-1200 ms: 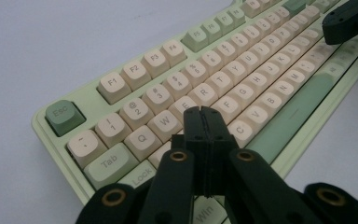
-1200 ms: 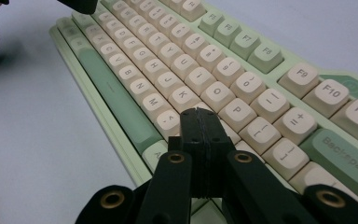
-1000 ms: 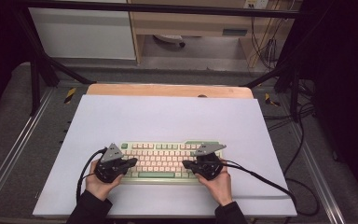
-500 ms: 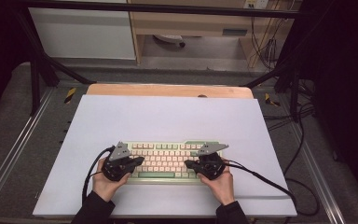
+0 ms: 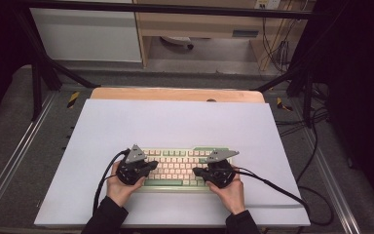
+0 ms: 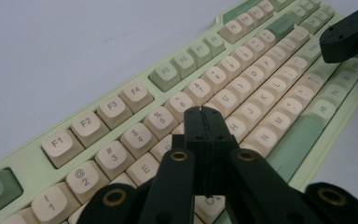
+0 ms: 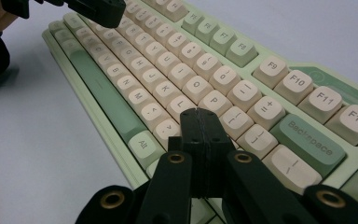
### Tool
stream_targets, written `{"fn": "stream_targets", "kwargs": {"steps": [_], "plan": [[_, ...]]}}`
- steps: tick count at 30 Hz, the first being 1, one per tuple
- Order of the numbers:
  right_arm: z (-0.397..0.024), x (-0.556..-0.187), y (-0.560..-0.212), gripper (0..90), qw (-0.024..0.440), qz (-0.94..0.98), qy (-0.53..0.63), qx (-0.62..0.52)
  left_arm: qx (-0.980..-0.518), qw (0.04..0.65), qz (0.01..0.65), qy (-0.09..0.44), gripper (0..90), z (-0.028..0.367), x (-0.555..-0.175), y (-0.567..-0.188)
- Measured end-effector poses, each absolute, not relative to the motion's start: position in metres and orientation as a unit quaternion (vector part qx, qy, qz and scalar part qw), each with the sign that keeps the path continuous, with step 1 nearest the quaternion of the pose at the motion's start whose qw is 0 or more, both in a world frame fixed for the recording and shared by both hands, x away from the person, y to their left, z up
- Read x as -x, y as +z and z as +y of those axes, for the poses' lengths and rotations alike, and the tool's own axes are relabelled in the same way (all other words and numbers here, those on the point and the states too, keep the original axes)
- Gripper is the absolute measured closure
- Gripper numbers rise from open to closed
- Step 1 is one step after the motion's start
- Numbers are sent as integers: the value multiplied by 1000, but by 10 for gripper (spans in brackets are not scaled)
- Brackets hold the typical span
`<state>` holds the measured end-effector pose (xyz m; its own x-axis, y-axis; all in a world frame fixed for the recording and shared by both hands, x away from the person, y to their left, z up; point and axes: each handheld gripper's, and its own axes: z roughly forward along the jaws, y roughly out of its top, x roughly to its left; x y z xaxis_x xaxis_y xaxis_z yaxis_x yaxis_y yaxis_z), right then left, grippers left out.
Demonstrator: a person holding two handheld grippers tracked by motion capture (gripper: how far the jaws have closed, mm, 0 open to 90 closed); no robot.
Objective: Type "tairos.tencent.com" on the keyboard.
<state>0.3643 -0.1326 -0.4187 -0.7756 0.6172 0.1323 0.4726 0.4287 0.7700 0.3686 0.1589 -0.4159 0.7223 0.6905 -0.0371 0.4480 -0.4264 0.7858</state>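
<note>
Both grippers poised over a pale green keyboard (image 5: 177, 168). Left gripper (image 6: 204, 122) pressed together, tip above the T and Y keys. Right gripper (image 7: 198, 122) likewise closed, near the L key. Best lowered straight, one key only.

A pale lilac-white rectangular board (image 5: 175, 126) covers the table, with a strip of light wooden tabletop (image 5: 175, 94) showing along its far edge. Beyond stand a white cabinet panel (image 5: 85, 36) and a light wooden shelf unit (image 5: 199, 24) on a grey floor (image 5: 214, 53). Black metal frame bars (image 5: 39, 63) and black cables (image 5: 316, 146) flank the dim sides.
</note>
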Motion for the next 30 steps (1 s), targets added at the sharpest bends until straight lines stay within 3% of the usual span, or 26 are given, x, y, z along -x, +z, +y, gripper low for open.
{"fn": "stream_targets", "kwargs": {"steps": [30], "plan": [[-133, -365, -418, 900, 87, 840, 428, -322, -836, 398, 347, 151, 900, 145, -381, -428]]}}
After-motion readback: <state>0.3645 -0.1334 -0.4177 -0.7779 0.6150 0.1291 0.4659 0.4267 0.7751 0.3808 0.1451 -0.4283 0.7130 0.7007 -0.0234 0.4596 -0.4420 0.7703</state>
